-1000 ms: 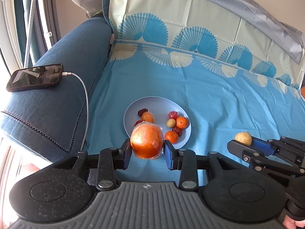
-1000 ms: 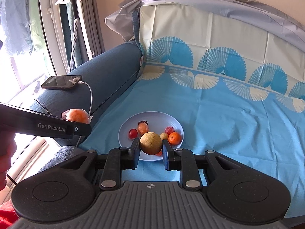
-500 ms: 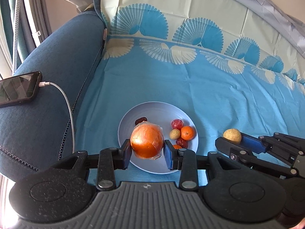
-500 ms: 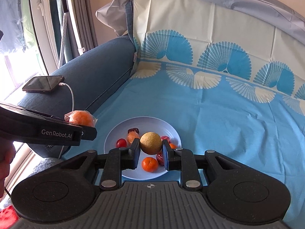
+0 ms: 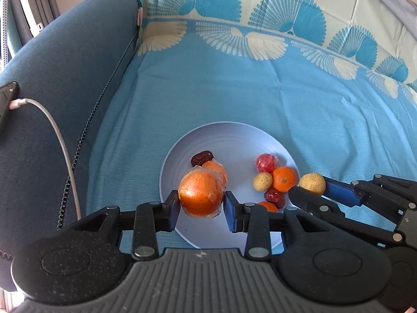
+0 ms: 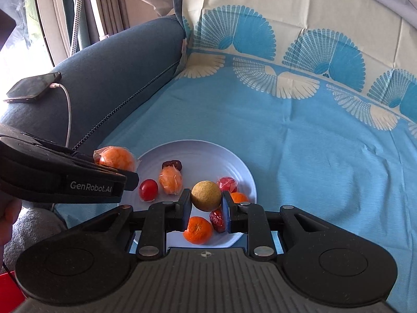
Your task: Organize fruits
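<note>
The right gripper [image 6: 206, 203] clamps a tan fruit [image 6: 206, 195] over the plate [image 6: 198, 151]; the left gripper [image 6: 114, 168] holds a wrapped orange [image 6: 116, 157] at the plate's left rim.

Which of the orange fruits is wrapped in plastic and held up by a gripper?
The big orange in the left gripper; the bare mandarins lie on the plate.

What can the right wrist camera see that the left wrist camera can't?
Only the right wrist view shows the small shiny red cherry tomato and the whole black phone.

Only the left wrist view shows a small tan round fruit lying on the plate.

Both show the round pale blue plate, the left hand-held gripper and the right hand-held gripper.
</note>
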A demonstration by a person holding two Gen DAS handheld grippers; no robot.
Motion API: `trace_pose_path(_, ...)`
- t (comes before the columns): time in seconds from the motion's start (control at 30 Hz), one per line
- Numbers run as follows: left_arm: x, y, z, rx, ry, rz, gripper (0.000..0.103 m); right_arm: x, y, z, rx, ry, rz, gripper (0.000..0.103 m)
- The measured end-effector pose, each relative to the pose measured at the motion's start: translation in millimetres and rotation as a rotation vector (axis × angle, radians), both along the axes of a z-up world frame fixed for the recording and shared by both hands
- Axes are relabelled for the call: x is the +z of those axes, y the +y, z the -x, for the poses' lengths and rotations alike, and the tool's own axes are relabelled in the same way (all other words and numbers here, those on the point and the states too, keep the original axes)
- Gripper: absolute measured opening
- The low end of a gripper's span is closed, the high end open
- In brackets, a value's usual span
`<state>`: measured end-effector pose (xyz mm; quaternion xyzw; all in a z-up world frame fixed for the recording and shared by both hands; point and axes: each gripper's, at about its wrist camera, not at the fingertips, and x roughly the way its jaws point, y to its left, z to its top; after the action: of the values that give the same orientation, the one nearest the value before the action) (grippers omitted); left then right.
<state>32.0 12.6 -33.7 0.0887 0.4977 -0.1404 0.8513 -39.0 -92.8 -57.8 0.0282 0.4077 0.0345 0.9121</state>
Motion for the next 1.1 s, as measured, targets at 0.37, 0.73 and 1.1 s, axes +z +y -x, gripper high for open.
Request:
trace_pose_path(0.37, -17, 1, -16, 0.014, -0.053, -0.038, 0.097, -25, 3, -26, 0.011, 0.049, 0.003, 0.040)
trace_pose_path(0.73, 18, 7, 29, 0.009, -0.053, -0.080, 0.103, 11, 0, 29, -0.051, 0.040, 0.024, 0.085)
trace_pose_path(1.1, 55, 27, 106, 0.056, -0.097, -0.083, 0.103, 52, 17, 106, -0.062, -0.034, 0.065, 0.094)
